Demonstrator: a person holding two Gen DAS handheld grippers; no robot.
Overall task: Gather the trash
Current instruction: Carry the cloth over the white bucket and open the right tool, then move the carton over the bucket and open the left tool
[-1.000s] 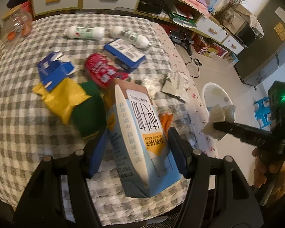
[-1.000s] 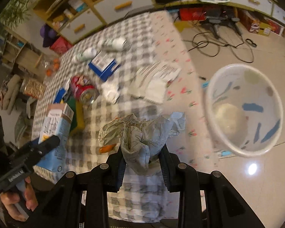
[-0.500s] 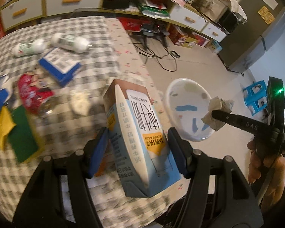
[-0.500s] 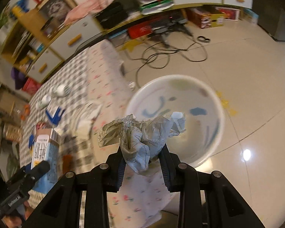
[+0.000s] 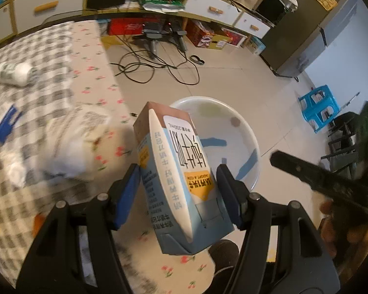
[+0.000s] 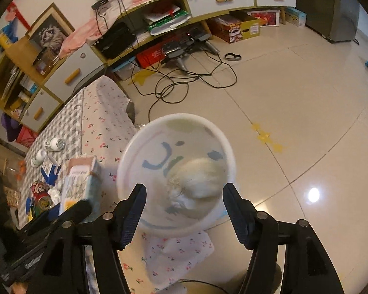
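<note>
My left gripper (image 5: 177,191) is shut on a blue and white milk carton (image 5: 179,166), tilted, above the table's edge next to the white trash bin (image 5: 245,127) on the floor. In the right wrist view that carton (image 6: 81,183) shows at the left of the bin. My right gripper (image 6: 184,210) hangs over the bin (image 6: 135,147) with its jaws opening and nothing between them. A crumpled paper ball (image 6: 198,181), blurred, lies below them inside the bin. In the left wrist view the right gripper's finger (image 5: 306,171) shows as a black bar held by a hand.
The table (image 5: 49,56) with its checked and cherry-print cloth carries a white bottle (image 5: 14,73), a blurred paper wad (image 5: 73,142), a red can (image 6: 40,193) and a blue box (image 6: 50,169). Cables (image 6: 184,80) lie on the tiled floor; a blue stool (image 5: 319,107) stands at the right.
Both grippers swung from over the table to the bin. The right gripper opened and let go of the paper ball, now in the bin. The left still holds the carton.
</note>
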